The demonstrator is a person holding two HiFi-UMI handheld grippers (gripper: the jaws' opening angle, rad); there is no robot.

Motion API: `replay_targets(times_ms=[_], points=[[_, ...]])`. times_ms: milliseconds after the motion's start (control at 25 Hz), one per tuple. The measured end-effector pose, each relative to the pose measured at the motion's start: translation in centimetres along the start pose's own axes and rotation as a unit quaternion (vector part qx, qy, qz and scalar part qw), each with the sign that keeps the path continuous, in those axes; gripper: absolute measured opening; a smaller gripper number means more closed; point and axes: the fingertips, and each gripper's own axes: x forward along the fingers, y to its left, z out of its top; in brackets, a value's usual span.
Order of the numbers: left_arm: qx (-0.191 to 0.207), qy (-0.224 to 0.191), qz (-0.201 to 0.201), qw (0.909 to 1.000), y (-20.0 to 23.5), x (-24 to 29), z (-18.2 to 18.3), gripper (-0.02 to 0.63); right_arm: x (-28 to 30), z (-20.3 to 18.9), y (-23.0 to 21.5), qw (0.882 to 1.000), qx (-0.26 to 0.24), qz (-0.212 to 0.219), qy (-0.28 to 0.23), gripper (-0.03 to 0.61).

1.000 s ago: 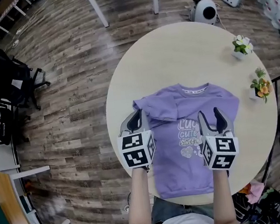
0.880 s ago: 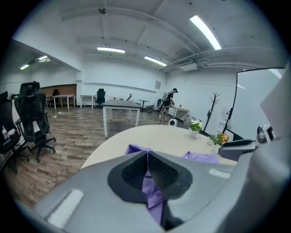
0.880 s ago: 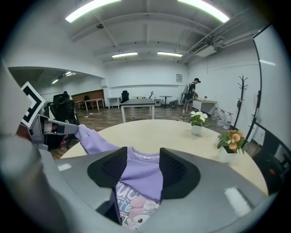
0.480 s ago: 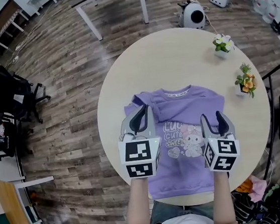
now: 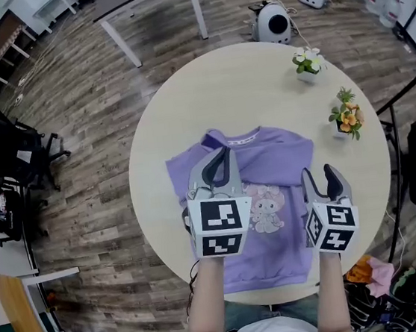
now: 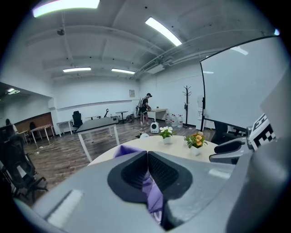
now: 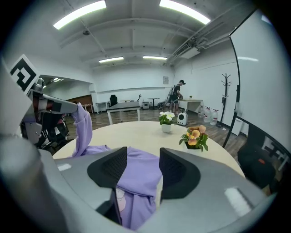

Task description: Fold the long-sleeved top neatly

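Head view: purple top (image 5: 272, 165) lies front-up on the round table (image 5: 258, 80), on the half nearer the person, hem twd the person, collar away. Cartoon print (image 5: 268, 210) sits mid-chest. Any lettering next to it is covered by the left gripper (image 5: 219, 166). The neck tape carries tiny print, too small to read. The left gripper is over the top's left shoulder area, and the right gripper (image 5: 325, 178) is over its right edge. White-flowered pot (image 5: 307, 63) and orange-flowered pot (image 5: 345, 116) stand at the table's far right, clear of the cloth.

Left gripper view: jaws pinched tight on a fold of the purple fabric, cloth squeezed betw the pads and trailing out below them. Table and both pots show beyond.

Right gripper view: jaws wide apart, nothing clamped. Purple cloth spreads under the gap. Off to the left, a strip of the top rises from the table up to the left gripper, lifted off the surface.
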Motion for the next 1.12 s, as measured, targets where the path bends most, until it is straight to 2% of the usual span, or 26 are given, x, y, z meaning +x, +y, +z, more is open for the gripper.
replay_targets(times_ms=[360,640,720,920,1120], points=[[0.023,0.041,-0.046,0.9978,-6.7,4.0,-1.8,0.012,-0.5,-1.1,-4.9,1.000,0.011,-0.021,0.008,0.252],[0.071,0.078,-0.067,0.9921,-11.2,6.7,-4.4,0.012,-0.7,-2.5,-7.7,0.999,0.018,-0.032,0.019,0.252],[0.087,0.096,-0.081,0.9882,-12.7,7.5,-5.5,0.012,-0.8,-3.0,-8.4,0.999,0.020,-0.036,0.024,0.252],[0.142,0.154,-0.120,0.9703,-16.8,9.9,-9.3,0.012,-0.8,-4.1,-9.9,0.998,0.022,-0.041,0.032,0.252],[0.163,0.191,-0.149,0.9565,-19.8,12.0,-12.6,0.017,-0.7,-5.4,-10.9,0.998,0.026,-0.042,0.043,0.252]])
